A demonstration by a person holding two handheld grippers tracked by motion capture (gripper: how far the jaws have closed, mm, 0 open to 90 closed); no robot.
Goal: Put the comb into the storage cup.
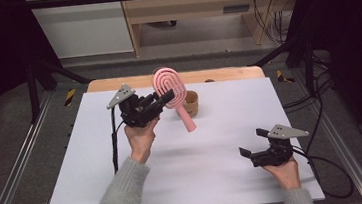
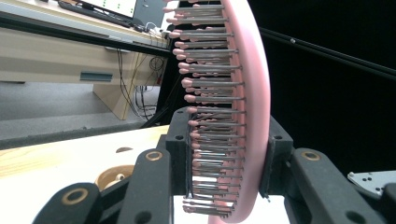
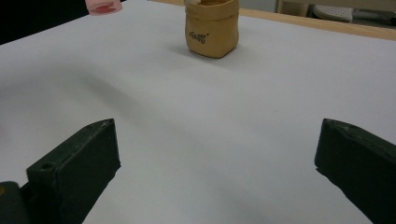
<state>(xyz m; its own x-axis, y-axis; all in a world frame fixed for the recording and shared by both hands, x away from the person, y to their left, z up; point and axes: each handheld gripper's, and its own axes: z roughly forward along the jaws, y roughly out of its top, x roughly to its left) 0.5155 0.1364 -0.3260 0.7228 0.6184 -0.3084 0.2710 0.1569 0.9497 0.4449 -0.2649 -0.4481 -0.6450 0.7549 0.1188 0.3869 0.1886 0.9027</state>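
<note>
Two grippers work over the white worktop (image 1: 199, 155). At left, the left gripper (image 1: 166, 97) has its fingers clamped on the head of a pink hairbrush (image 1: 170, 85), lifted above the surface with its handle hanging down. Just beside it stands a small tan pouch (image 1: 192, 103). At right, the right gripper (image 1: 252, 143) rests low, fingers spread apart, holding nothing.

A tan pouch (image 1: 192, 102) is standing upright toward the far edge of my white table (image 1: 214, 154), dark lettering showing on its side (image 3: 211, 28); a wooden strip (image 1: 216, 74) is running along the table's far edge; beyond it a wooden desk (image 1: 185, 6) is standing, cables (image 1: 274, 20) hanging at its right; grey floor (image 1: 16, 133) is lying around.
</note>
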